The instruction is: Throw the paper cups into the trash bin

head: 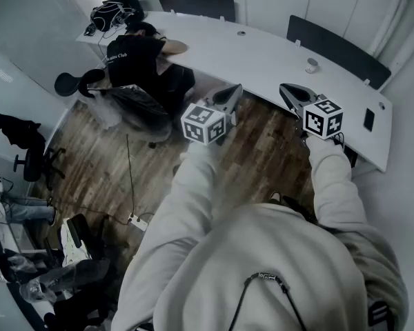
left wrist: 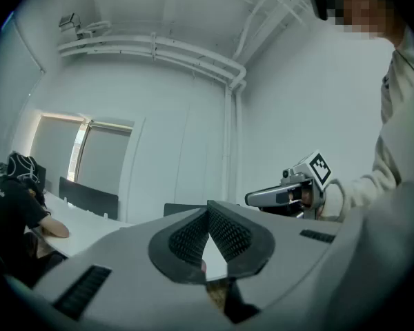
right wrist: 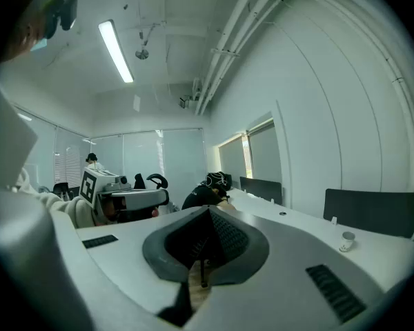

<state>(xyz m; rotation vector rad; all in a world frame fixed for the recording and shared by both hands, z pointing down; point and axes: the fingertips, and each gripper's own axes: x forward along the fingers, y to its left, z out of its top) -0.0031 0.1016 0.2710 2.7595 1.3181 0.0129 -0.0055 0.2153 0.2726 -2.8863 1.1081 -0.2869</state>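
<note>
Pale hooded sweatshirt (head: pixel 262 254), long sleeves (head: pixel 186 205), thin dark cord (head: pixel 243 295) at the neck. The grey left gripper (head: pixel 232 94) and right gripper (head: pixel 284 88) each bear a white cube (head: pixel 205 123) with black square markers.

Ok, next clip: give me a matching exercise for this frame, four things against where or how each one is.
Things:
1. left hand-held gripper
2. small cup
3. person in black
4. power strip

Place or state:
A. lying on the wooden floor
B. jaws shut, nothing between them
C. slumped over the white desk
D. sitting on that desk, near its far edge

Pairs: 1-B, 2-D, 3-C, 4-A
</note>
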